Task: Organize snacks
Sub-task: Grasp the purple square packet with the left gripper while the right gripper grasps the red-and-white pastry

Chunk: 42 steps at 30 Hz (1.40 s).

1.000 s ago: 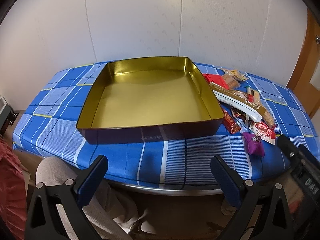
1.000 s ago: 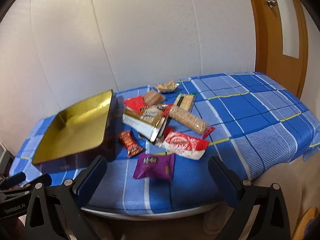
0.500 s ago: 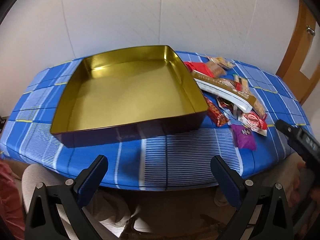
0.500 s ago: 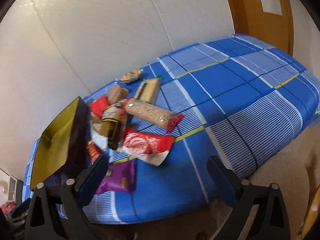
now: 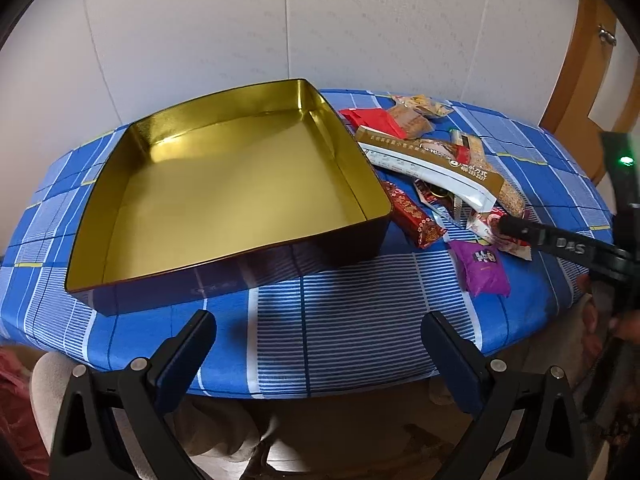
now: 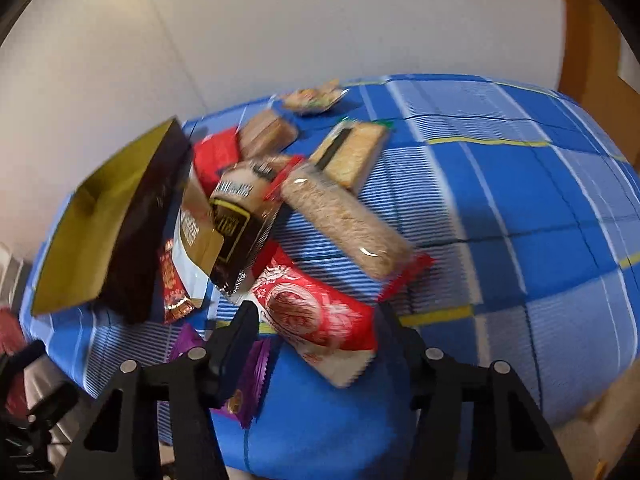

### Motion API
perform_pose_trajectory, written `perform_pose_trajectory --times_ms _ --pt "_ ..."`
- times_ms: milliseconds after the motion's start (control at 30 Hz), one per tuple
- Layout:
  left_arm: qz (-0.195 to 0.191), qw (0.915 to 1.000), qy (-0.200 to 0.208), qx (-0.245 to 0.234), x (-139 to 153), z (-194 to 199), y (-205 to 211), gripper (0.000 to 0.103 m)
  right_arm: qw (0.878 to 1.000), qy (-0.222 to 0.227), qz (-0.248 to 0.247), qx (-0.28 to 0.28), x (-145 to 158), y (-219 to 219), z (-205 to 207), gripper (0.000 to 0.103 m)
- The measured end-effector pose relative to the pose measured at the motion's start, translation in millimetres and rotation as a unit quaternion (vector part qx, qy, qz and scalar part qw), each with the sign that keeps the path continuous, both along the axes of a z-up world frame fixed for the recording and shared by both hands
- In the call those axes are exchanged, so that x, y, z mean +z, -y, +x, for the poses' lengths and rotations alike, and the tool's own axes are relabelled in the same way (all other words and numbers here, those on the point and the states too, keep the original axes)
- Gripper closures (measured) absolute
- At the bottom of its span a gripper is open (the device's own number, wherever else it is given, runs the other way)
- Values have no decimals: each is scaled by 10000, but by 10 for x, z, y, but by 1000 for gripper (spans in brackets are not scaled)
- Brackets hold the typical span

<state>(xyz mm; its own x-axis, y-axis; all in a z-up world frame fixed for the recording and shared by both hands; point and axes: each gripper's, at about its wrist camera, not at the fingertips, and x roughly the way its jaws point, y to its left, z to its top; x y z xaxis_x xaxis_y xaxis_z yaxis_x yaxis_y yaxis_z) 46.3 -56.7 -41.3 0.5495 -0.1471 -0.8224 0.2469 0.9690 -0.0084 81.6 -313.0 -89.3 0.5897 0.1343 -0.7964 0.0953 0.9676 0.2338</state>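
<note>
Red-and-white snack packet (image 6: 320, 312) between closing right tongs (image 6: 314, 328), on table (image 6: 540, 208)

Square metal tin (image 5: 224, 184) – glossy gold inside w/ reflections, dark semi-gloss outer wall. Blue checked tablecloth (image 5: 344, 320) – matt woven cloth, soft drape at the edge. Red-and-white plastic snack wrapper (image 6: 316, 312) glossy, crinkled; small purple plastic packet (image 5: 482, 266) shiny. Clear plastic pack of beige grainy bars (image 6: 346, 226), rough-looking contents under smooth film. White-and-gold foil pouch (image 5: 432, 164), satin sheen. Black plastic left gripper (image 5: 320, 344) matt, fingers w/ dark blue matt pads. Wall (image 5: 280, 24) lightly textured, matt white. Orange-brown wooden door frame (image 5: 576, 80), smooth, slight sheen.
</note>
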Motion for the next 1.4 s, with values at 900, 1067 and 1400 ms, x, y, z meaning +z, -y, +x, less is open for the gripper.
perform_pose_trajectory --times_ms 900,1067,1400 --pt "179 9955 299 -877 43 37 503 0 9922 312 -658 1016 -100 -12 153 57" --pt "-19 9961 126 -872 3 117 597 0 9982 507 129 309 -128 355 29 61" --pt "50 9934 -179 -1132 -129 283 1151 0 9975 700 -15 -74 -83 376 -11 66"
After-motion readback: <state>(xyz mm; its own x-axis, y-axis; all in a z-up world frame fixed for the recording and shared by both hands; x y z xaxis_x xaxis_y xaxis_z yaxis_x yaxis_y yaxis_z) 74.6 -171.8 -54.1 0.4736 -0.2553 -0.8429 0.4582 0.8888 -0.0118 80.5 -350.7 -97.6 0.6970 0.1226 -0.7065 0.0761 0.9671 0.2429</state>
